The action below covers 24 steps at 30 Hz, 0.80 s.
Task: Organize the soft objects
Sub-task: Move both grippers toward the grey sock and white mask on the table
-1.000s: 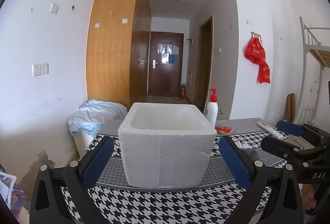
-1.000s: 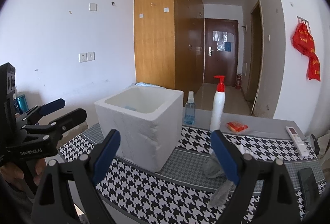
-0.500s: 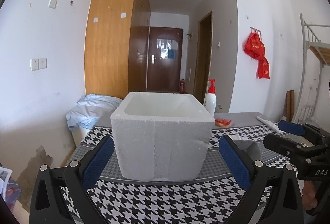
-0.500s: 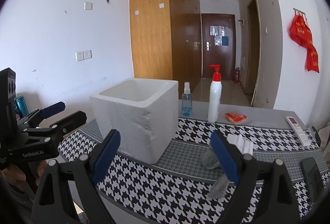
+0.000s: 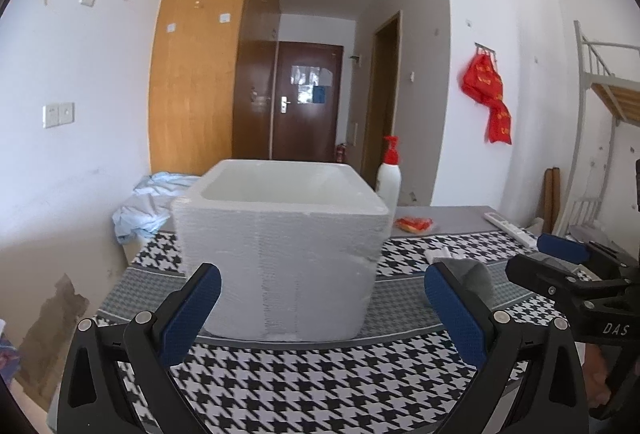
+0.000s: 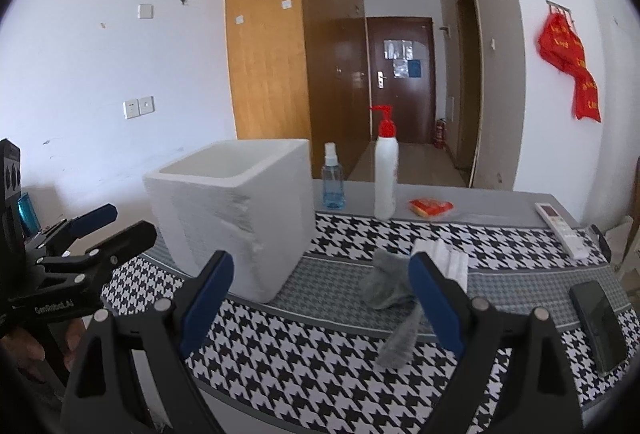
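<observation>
Two black grippers with blue pads hang over a table covered in black-and-white houndstooth cloth (image 6: 304, 378), both with jaws spread wide and nothing between them. The left gripper (image 5: 320, 298) faces the white square foam box (image 5: 280, 254). The right gripper (image 6: 320, 294) points past the box's corner. A crumpled grey sock (image 6: 386, 284) lies on the cloth just right of the box, touching folded white cloth (image 6: 444, 260).
</observation>
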Motion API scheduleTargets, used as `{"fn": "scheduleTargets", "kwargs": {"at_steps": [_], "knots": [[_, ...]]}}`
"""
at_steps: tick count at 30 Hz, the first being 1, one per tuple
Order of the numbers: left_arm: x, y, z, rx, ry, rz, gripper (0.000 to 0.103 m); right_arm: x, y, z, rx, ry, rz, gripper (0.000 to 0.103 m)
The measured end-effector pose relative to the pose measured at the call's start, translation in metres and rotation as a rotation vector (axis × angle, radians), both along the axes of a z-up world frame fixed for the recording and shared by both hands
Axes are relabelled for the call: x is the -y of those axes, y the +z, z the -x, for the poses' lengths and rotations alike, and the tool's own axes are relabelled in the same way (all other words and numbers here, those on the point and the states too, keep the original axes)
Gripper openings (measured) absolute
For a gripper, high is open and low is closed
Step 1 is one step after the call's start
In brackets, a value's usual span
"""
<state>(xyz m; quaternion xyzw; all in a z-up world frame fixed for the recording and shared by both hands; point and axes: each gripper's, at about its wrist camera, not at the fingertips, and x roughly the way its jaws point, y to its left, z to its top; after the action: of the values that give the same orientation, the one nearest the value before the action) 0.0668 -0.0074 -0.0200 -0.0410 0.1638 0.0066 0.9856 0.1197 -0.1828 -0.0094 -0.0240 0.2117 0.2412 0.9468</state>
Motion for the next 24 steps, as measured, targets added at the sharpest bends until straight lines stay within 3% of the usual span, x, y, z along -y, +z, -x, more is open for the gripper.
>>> {"fn": "scheduleTargets", "kwargs": {"at_steps": [12,24], "knots": [[0.03,-0.004,-0.018,-0.048,-0.102,-0.008,0.102,0.038,-0.003,0.005,-0.011,-0.09,-0.031,0.092],[0.049,-0.006,-0.022,-0.056,-0.136,-0.016,0.102,0.06,-0.008,0.006,-0.022,-0.132,-0.039,0.092]]}}
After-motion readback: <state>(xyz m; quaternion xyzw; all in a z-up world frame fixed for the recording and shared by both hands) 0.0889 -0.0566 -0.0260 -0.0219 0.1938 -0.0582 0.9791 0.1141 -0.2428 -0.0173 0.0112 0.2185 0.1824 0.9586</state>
